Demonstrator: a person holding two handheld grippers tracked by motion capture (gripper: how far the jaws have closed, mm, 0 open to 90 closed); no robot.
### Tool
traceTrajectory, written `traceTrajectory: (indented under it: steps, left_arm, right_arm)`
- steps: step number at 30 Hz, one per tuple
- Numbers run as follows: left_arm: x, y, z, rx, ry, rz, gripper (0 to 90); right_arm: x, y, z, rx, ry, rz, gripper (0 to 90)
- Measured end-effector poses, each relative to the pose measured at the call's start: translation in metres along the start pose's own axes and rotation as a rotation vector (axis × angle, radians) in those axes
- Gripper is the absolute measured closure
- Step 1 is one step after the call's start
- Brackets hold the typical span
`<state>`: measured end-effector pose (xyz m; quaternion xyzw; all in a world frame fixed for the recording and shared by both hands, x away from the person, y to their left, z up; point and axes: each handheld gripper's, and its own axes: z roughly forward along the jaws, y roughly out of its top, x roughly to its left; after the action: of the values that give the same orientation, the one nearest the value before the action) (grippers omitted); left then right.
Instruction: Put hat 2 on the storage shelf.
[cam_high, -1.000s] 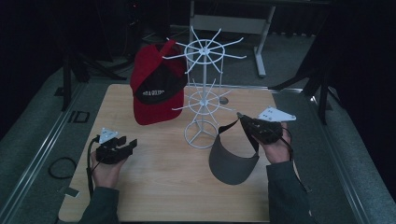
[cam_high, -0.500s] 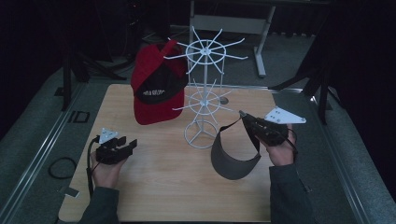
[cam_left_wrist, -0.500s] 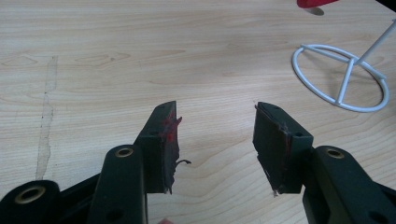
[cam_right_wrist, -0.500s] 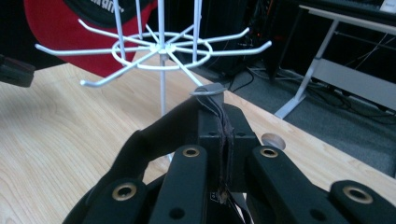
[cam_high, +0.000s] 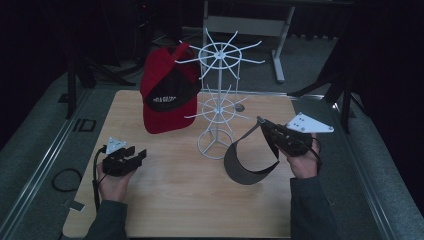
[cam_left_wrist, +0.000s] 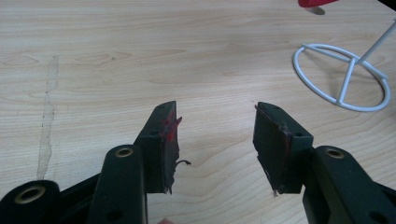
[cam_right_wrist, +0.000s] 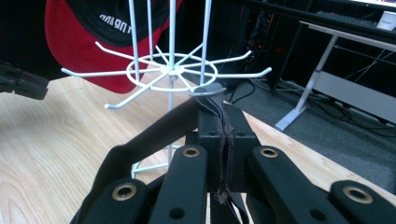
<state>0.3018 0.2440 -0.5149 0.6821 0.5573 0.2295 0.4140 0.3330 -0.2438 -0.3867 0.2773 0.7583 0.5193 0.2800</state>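
— Why clamped so tight, right gripper at right of frame?
— Pinching grey visor's strap, lifted beside white rack, likely for hanging.
— Left gripper?
— Parted, empty, lower left.

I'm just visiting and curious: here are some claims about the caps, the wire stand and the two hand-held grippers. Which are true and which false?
1. The right gripper is clamped on the dark grey visor's strap. True.
2. The left gripper holds the red baseball cap. False: its jaws are open and empty.
3. The red cap hangs on the white wire rack. True.
4. The visor lies flat on the wooden table. False: it dangles from the right gripper.
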Motion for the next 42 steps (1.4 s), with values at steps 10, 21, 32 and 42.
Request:
traceTrajectory:
  steps: [10, 21, 32, 42]
  left_arm:
    - [0.000, 0.000, 0.000, 0.001, 0.000, -0.001, 50.7]
    - [0.000, 0.000, 0.000, -0.001, 0.000, -0.005, 50.7]
    - [0.000, 0.000, 0.000, 0.004, -0.001, -0.001, 50.7]
    - [0.000, 0.000, 0.001, 0.000, -0.001, -0.005, 50.7]
  right_arm:
    - [0.001, 0.006, -0.006, -0.022, 0.000, -0.008, 87.8]
    - [-0.008, 0.017, -0.004, -0.025, -0.022, -0.013, 87.8]
    - [-0.006, 0.028, -0.008, -0.048, -0.012, -0.025, 87.8]
    - [-0.009, 0.039, -0.004, -0.057, -0.017, -0.031, 87.8]
